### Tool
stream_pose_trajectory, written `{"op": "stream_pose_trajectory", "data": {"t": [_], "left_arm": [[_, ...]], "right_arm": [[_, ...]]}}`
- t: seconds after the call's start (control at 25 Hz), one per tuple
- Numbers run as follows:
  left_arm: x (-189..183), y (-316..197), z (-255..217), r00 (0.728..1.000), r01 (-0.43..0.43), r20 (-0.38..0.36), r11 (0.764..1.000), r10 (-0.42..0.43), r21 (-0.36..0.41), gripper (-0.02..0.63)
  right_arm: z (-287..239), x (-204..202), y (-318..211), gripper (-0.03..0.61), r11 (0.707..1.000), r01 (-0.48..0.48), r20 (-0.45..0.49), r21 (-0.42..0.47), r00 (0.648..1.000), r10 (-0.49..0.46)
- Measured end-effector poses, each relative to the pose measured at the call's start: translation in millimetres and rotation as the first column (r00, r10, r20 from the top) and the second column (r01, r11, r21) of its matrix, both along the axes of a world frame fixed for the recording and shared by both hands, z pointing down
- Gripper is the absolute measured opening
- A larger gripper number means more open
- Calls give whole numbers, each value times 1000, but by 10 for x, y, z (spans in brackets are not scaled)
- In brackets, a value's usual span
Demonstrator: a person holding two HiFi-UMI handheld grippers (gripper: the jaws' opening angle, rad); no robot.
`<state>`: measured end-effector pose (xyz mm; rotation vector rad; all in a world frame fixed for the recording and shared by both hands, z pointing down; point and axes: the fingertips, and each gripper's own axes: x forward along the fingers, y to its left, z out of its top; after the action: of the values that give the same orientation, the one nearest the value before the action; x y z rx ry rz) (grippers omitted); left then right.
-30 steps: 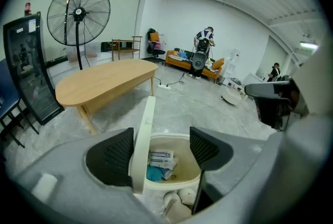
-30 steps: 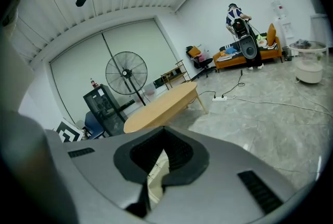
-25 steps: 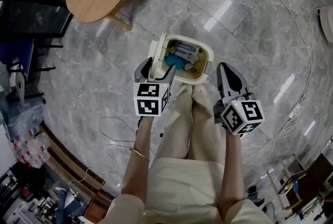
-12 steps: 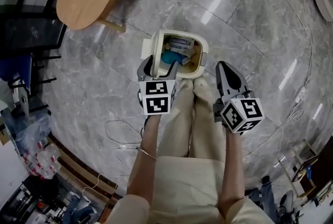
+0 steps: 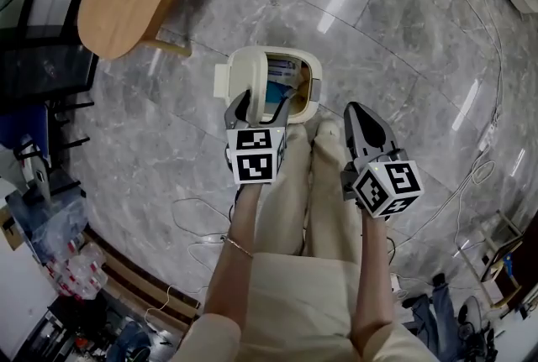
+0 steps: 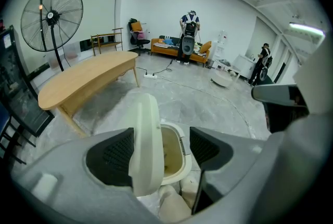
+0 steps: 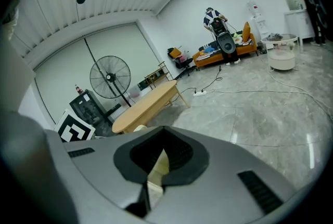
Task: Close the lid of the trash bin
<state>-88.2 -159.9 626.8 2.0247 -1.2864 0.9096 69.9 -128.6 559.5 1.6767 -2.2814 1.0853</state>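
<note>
My left tongs (image 5: 262, 104) gape open astride the upright lid (image 6: 145, 140) of the trash bin (image 5: 315, 83); my right tongs (image 5: 357, 112) hang closed and empty. A hard shove could slam the lid or tip the bin.

Dressed in one pale cream tone all over. Wears loose trousers (image 5: 294, 184) at the centre of the head view, with a matching top (image 5: 294, 301) at the lower edge and light shoes (image 5: 326, 133) just above the trousers in the frame. Has a thin bracelet (image 5: 229, 244) on the left wrist, lower left of centre. Fitted with a left gripper (image 5: 259, 107) and a right gripper (image 5: 356, 110), both in smooth grey shells. Bears a white cube (image 5: 256, 154) with black square markers at centre left, and a second cube (image 5: 387, 188) of the same kind at centre right. Lined inside the jaws with black ribbed pads (image 6: 112, 158), seen low in the left gripper view.
</note>
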Motion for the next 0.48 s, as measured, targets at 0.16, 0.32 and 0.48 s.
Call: {"op": "stream_pose_trajectory", "data": {"t": [0.16,0.32,0.48], "left_arm": [[190,50,120,1000,-6,-27,1000,6,-26,324],[352,82,251,999,-11,-46,999,9,-53,323],[459,112,363,998,-26,-54,997,22,-76,322]], "right_arm": [[51,139,65,5,1000,-13,1,-12,1000,13],[140,272,138,5,999,-27,2,-31,1000,27],[214,341,210,5,998,-33,7,-47,999,34]]}}
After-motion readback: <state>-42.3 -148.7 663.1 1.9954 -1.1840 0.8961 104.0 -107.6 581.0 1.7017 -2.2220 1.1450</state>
